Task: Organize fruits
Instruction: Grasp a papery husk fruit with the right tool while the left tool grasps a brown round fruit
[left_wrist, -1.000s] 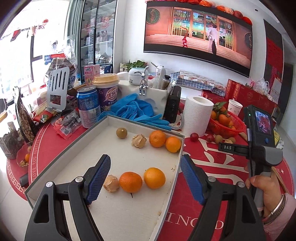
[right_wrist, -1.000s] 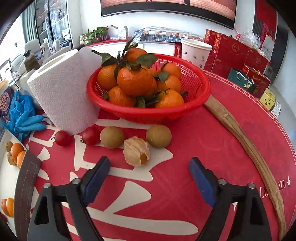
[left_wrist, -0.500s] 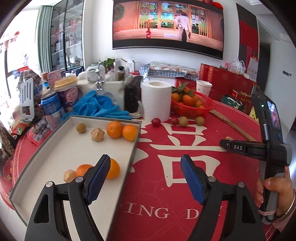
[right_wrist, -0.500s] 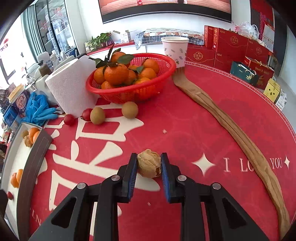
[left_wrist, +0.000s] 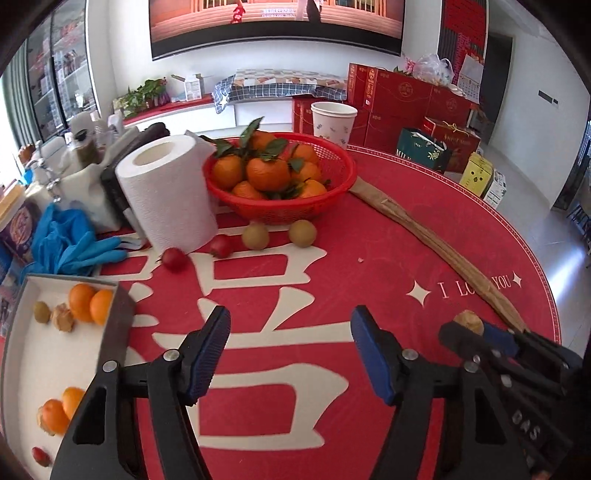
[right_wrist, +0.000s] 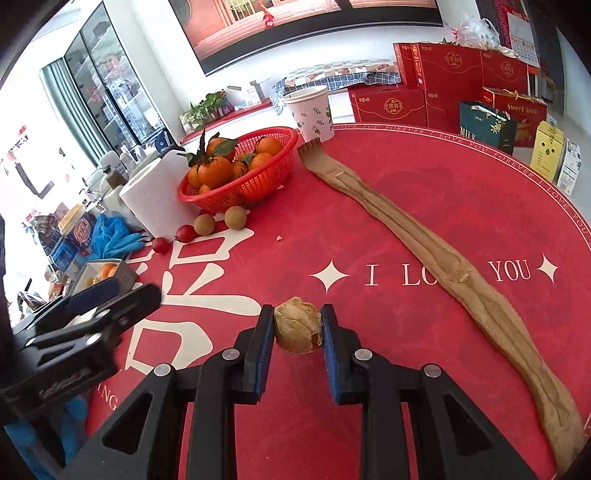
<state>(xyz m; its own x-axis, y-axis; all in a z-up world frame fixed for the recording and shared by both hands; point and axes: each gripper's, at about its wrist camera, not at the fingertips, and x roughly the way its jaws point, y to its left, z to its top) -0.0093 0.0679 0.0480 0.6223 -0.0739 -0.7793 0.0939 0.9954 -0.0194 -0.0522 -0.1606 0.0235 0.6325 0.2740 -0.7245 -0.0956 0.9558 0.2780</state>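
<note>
My right gripper (right_wrist: 297, 328) is shut on a papery tan husk fruit (right_wrist: 297, 325), held above the red tablecloth; the same husk fruit (left_wrist: 468, 322) shows at the right of the left wrist view. My left gripper (left_wrist: 290, 350) hangs over the cloth with its jaws closing and nothing between them. A red basket (left_wrist: 280, 208) full of leafy oranges stands behind. In front of it lie two brown round fruits (left_wrist: 303, 232) and two small red fruits (left_wrist: 174, 258). The grey tray (left_wrist: 120, 321) at left holds oranges, husk fruits, a small green fruit and a red one.
A paper towel roll (left_wrist: 170, 192) stands left of the basket, with blue gloves (left_wrist: 70, 243) beside it. A long wooden back scratcher (right_wrist: 436, 258) lies across the cloth's right side. A paper cup (left_wrist: 333, 123) stands behind the basket. Red gift boxes (right_wrist: 443, 77) sit on the floor beyond the table.
My right gripper closed on the husk fruit and carried it back from the basket. My left gripper swung right from over the tray to over the cloth, its jaws narrowing.
</note>
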